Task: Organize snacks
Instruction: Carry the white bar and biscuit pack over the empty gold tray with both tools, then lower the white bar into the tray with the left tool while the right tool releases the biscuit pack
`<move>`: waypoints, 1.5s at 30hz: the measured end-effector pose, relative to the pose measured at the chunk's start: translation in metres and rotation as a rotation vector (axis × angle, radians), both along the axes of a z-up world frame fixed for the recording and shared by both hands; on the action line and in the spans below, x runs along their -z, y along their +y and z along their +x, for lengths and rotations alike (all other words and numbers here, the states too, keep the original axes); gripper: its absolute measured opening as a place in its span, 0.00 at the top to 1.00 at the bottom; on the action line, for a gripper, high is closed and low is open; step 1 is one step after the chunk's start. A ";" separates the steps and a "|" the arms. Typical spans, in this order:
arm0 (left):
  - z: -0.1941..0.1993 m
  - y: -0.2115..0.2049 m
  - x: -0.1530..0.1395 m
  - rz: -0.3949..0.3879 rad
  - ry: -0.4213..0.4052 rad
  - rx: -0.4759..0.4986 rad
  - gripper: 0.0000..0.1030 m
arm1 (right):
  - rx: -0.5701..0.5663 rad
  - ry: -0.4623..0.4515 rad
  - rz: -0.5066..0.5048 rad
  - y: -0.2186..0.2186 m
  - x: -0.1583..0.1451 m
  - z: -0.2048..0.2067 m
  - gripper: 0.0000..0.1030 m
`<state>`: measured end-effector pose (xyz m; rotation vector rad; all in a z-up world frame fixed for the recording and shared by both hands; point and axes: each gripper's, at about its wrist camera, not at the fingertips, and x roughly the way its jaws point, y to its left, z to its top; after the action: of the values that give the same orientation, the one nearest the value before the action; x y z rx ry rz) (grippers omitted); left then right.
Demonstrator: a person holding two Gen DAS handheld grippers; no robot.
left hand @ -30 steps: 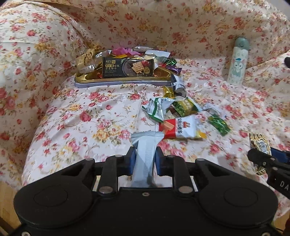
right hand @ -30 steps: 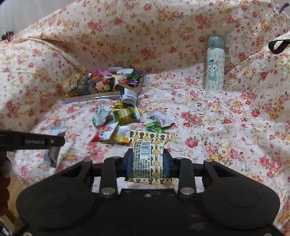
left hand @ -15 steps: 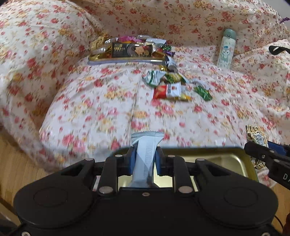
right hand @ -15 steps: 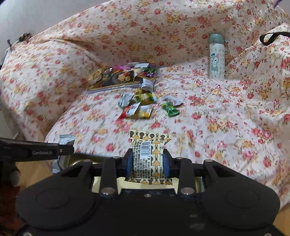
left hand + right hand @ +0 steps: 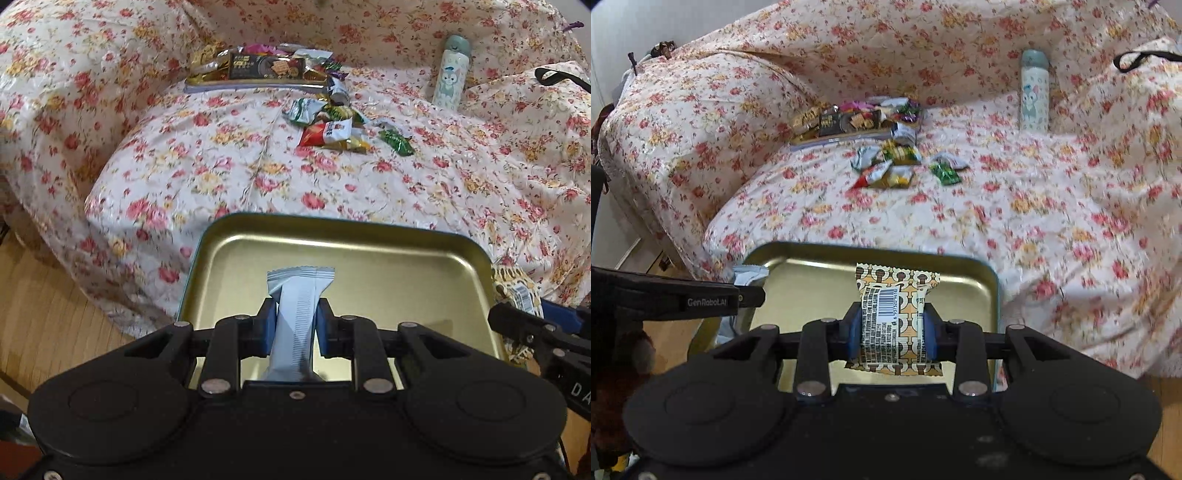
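Note:
My left gripper [image 5: 295, 325] is shut on a grey-blue snack bar [image 5: 297, 314] and holds it over an empty gold tin tray [image 5: 388, 266] at the sofa's front edge. My right gripper [image 5: 892, 325] is shut on a brown-and-cream patterned snack pack [image 5: 894, 317] over the same tray [image 5: 812, 273]. It also shows in the left wrist view [image 5: 517, 325], at the tray's right. Loose snack packets [image 5: 332, 129] lie on the sofa seat. A second tray [image 5: 258, 74] at the back is heaped with snacks.
A flowered cover [image 5: 221, 173] drapes the sofa. A pale bottle with a cartoon print [image 5: 448, 74] stands against the backrest. A black strap [image 5: 1141, 59] lies on the right armrest. Wooden floor [image 5: 44, 314] is at the lower left.
Both grippers have pulled back from the sofa seat with their snacks. The gold tray has come fully into view beneath them. The loose packets now look farther away.

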<state>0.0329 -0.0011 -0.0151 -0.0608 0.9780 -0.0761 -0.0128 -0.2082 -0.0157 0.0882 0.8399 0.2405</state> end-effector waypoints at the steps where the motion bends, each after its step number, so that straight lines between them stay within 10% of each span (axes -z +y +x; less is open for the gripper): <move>1: -0.002 0.000 0.001 -0.002 0.002 -0.006 0.72 | 0.000 0.006 -0.003 0.000 0.002 -0.002 0.66; 45: -0.004 -0.004 0.028 0.016 0.121 -0.008 0.66 | -0.012 0.176 -0.025 0.004 0.040 0.006 0.66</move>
<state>0.0284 -0.0050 -0.0434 -0.0554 1.0986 -0.0580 -0.0067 -0.2047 -0.0553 0.0819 1.0181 0.2359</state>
